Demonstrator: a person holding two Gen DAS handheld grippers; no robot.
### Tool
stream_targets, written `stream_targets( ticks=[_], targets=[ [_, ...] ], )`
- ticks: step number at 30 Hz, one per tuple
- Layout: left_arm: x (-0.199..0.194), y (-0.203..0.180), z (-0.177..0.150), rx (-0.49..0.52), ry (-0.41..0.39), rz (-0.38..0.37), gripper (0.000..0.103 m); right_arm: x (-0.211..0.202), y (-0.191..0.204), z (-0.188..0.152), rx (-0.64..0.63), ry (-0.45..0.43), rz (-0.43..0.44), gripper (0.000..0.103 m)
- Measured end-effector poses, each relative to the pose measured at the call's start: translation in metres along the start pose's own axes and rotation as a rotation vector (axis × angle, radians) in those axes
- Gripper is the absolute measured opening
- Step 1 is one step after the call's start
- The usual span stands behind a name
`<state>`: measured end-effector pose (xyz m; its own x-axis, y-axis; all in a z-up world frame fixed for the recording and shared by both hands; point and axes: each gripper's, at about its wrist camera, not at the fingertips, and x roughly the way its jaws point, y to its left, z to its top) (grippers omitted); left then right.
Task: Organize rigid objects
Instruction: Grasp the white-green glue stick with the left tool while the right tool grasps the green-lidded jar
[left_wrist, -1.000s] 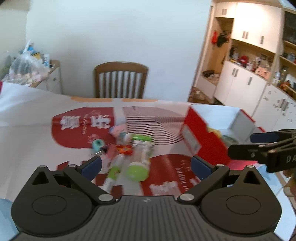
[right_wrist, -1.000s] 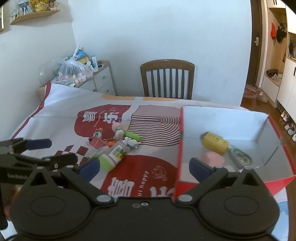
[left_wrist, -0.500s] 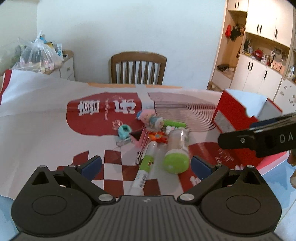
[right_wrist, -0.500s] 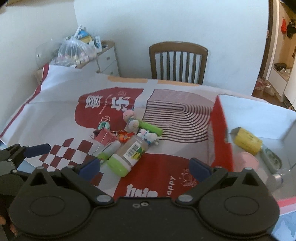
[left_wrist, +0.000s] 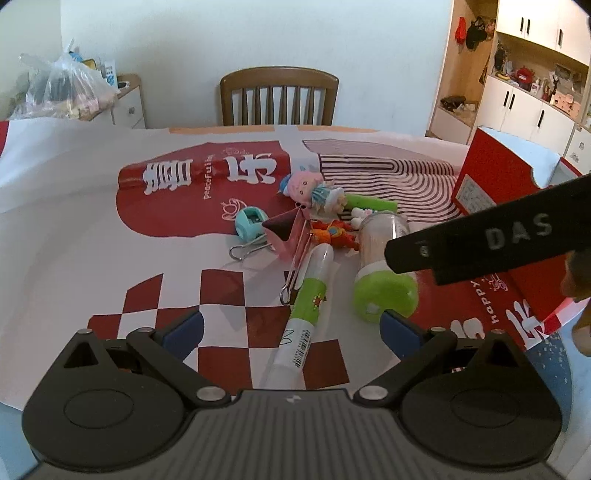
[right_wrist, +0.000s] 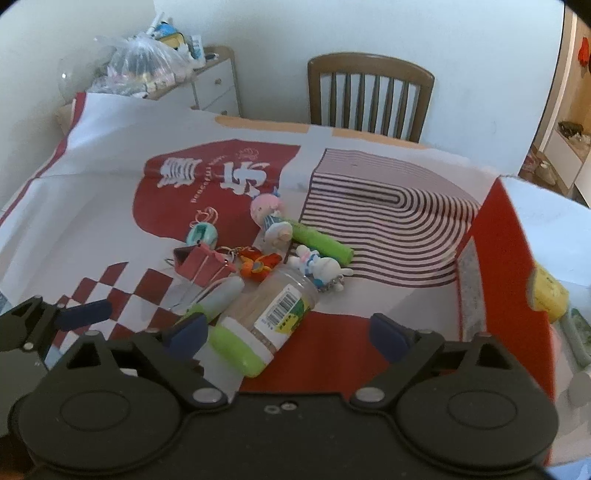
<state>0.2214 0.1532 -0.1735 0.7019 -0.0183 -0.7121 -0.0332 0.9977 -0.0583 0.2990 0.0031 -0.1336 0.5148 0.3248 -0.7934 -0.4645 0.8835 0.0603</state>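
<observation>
Left gripper (left_wrist: 291, 328): jaws wide, nothing between the blue pads; it hangs over the glue stick.
Right gripper (right_wrist: 286, 332): jaws wide and just been narrowing a little; the jar's green cap lies between the pads, untouched.
Jar (right_wrist: 271, 310): clear plastic cylinder, lime-green cap, barcode label, lying on its side.
Glue stick (left_wrist: 306, 302): slim tube, clear cap, green and white label with barcode.
Binder clip (left_wrist: 286, 232): pink folded metal, wire handles.
Small toys (right_wrist: 267, 214): pink-haired doll, white rabbit charm, orange figure, heaped behind the jar.
Box (right_wrist: 498, 258): red cardboard, white inside, right of the heap, holding a yellow block.
Tablecloth (left_wrist: 74, 206): glossy, red and white, checks and stripes, reads "peaceful".
</observation>
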Motion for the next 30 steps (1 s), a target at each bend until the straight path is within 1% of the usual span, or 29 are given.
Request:
stream_targets(
  ticks=[1, 2, 3, 4, 5, 6, 7, 8, 9, 10, 13, 15, 18, 20, 21, 23, 24, 25, 26, 28, 30],
  targets=[
    [0.002, 0.001, 0.0, -0.003, 0.004, -0.005, 0.098, 0.004, 0.0, 0.001, 0.006, 0.007, -0.003, 0.093],
    [0.004, 0.002, -0.001, -0.006, 0.012, -0.01, 0.097, 0.008, -0.001, 0.002, 0.012, 0.013, -0.005, 0.091],
    [0.005, 0.002, -0.001, -0.01, 0.016, -0.009, 0.093, 0.011, -0.001, 0.002, 0.017, 0.02, -0.008, 0.089],
    [0.007, 0.002, -0.001, -0.012, 0.018, -0.008, 0.087, 0.015, -0.001, 0.003, 0.021, 0.028, -0.014, 0.089],
    [0.008, 0.003, -0.001, -0.012, 0.022, -0.009, 0.084, 0.017, -0.001, 0.003, 0.025, 0.034, -0.017, 0.088],
    [0.009, 0.002, -0.002, -0.009, 0.025, -0.006, 0.078, 0.02, -0.002, 0.003, 0.029, 0.04, -0.018, 0.088],
    [0.01, 0.002, -0.002, -0.003, 0.024, 0.001, 0.075, 0.023, -0.003, 0.004, 0.038, 0.042, -0.014, 0.088],
    [0.011, 0.001, -0.002, 0.006, 0.021, 0.009, 0.074, 0.024, -0.003, 0.004, 0.043, 0.045, -0.013, 0.087],
    [0.011, 0.0, -0.003, 0.014, 0.018, 0.014, 0.069, 0.026, -0.003, 0.004, 0.045, 0.049, -0.011, 0.086],
    [0.011, -0.002, -0.003, 0.019, 0.02, 0.014, 0.061, 0.028, -0.002, 0.005, 0.045, 0.052, -0.009, 0.085],
    [0.013, -0.006, -0.004, 0.037, 0.031, 0.02, 0.053, 0.032, -0.002, 0.005, 0.055, 0.062, 0.003, 0.083],
    [0.013, -0.008, -0.005, 0.044, 0.036, 0.012, 0.046, 0.033, -0.001, 0.005, 0.057, 0.061, 0.008, 0.081],
    [0.013, -0.013, -0.005, 0.06, 0.037, 0.023, 0.043, 0.034, 0.001, 0.005, 0.057, 0.06, 0.017, 0.078],
    [0.013, -0.015, -0.005, 0.057, 0.038, 0.02, 0.038, 0.035, 0.001, 0.005, 0.061, 0.061, 0.022, 0.075],
    [0.013, -0.017, -0.004, 0.057, 0.039, 0.02, 0.033, 0.035, 0.002, 0.005, 0.061, 0.063, 0.025, 0.073],
    [0.014, -0.019, -0.003, 0.058, 0.042, 0.019, 0.029, 0.037, 0.004, 0.006, 0.063, 0.068, 0.031, 0.07],
    [0.014, -0.021, -0.003, 0.06, 0.043, 0.018, 0.025, 0.037, 0.005, 0.007, 0.064, 0.07, 0.035, 0.066],
    [0.014, -0.022, -0.003, 0.063, 0.045, 0.014, 0.021, 0.037, 0.006, 0.007, 0.064, 0.07, 0.04, 0.064],
    [0.014, -0.023, -0.003, 0.064, 0.046, 0.014, 0.02, 0.037, 0.007, 0.007, 0.064, 0.071, 0.045, 0.06],
    [0.014, -0.025, -0.002, 0.062, 0.049, 0.013, 0.019, 0.037, 0.008, 0.007, 0.069, 0.076, 0.051, 0.059],
    [0.014, -0.025, -0.002, 0.05, 0.054, 0.013, 0.018, 0.035, 0.007, 0.006, 0.071, 0.076, 0.061, 0.055]
  ],
)
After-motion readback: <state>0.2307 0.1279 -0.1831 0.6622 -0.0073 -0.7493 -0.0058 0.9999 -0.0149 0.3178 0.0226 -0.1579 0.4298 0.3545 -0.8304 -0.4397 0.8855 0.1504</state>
